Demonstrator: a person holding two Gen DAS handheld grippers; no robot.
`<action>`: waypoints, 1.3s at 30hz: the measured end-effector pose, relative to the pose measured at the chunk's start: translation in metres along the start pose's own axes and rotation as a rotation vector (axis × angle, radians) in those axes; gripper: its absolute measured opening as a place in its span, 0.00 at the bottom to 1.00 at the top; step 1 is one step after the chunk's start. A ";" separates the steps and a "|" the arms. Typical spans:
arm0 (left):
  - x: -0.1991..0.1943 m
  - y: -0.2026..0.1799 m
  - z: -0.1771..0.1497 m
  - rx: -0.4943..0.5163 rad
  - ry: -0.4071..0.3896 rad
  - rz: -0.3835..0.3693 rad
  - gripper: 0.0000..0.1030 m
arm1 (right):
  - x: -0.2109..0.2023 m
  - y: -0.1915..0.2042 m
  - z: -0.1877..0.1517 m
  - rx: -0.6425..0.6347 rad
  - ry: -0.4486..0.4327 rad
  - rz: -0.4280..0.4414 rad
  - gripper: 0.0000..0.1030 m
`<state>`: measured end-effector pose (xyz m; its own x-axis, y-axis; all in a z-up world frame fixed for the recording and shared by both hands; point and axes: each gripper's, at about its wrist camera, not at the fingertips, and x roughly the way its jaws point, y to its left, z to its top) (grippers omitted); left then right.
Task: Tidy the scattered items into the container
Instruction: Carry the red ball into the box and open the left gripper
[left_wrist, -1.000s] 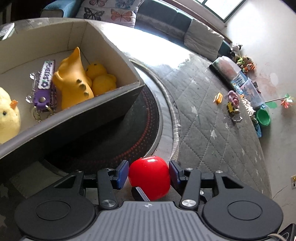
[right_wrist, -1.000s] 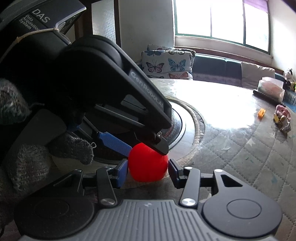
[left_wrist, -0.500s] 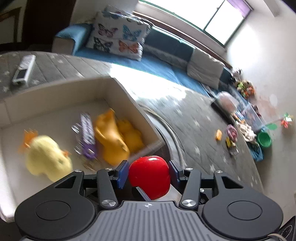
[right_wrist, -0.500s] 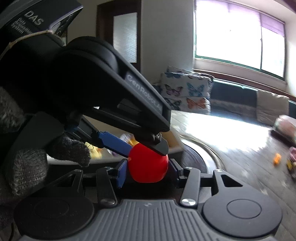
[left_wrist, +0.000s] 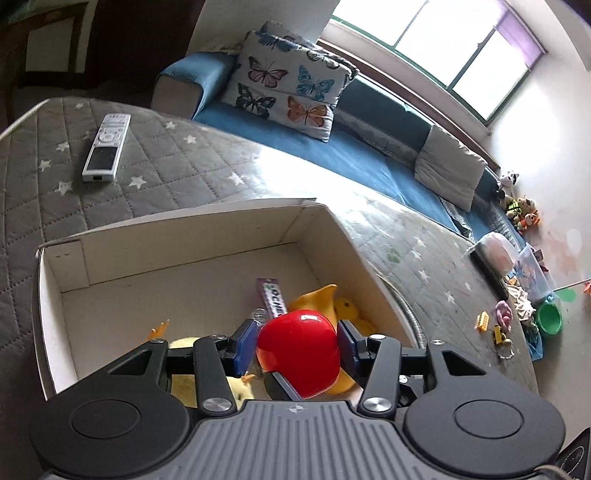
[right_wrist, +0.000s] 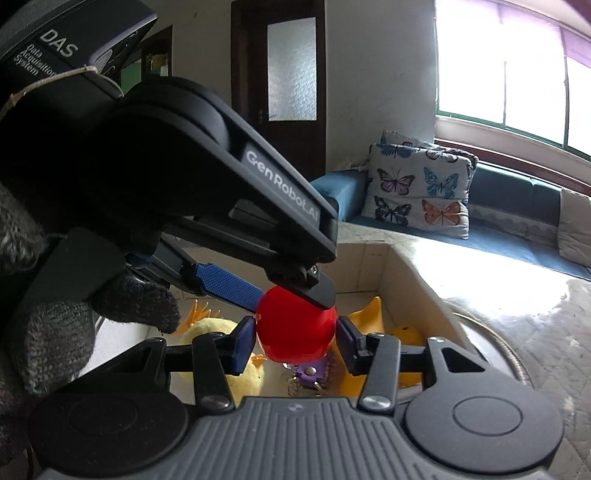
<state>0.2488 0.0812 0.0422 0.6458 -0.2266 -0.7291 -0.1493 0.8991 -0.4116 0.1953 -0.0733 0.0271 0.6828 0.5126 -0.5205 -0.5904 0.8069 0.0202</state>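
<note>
A shiny red ball (left_wrist: 298, 354) sits between the blue pads of my left gripper (left_wrist: 297, 345), which is shut on it and holds it above the open cardboard box (left_wrist: 55, 295). My right gripper (right_wrist: 295, 341) closes on the same red ball (right_wrist: 295, 338) from the other side; the left gripper's fingers (right_wrist: 229, 284) cross in front of it. In the box lie a yellow plush chick (right_wrist: 214, 332), a purple keychain strap (left_wrist: 272, 299) and yellow rubber toys (left_wrist: 321, 299).
A white remote (left_wrist: 106, 147) lies on the grey quilted table cover (left_wrist: 184, 173) behind the box. Small toys (left_wrist: 495, 325) and a green cup (left_wrist: 549, 319) sit at the right. A blue sofa with a butterfly pillow (left_wrist: 291, 96) stands behind.
Both grippers have lifted the red ball from the table surface and carried it up over the box; the box interior now lies below them.
</note>
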 end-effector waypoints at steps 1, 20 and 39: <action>0.002 0.002 0.000 -0.003 0.005 0.000 0.49 | 0.004 0.000 0.000 -0.001 0.007 0.003 0.46; -0.006 0.003 -0.007 0.020 -0.017 0.022 0.46 | 0.013 0.004 -0.005 0.013 0.022 -0.006 0.61; -0.062 0.002 -0.047 0.081 -0.115 0.014 0.46 | -0.035 0.003 -0.032 0.065 0.006 -0.072 0.96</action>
<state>0.1732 0.0790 0.0611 0.7264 -0.1736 -0.6649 -0.1009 0.9302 -0.3530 0.1559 -0.0983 0.0182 0.7196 0.4509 -0.5280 -0.5107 0.8590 0.0376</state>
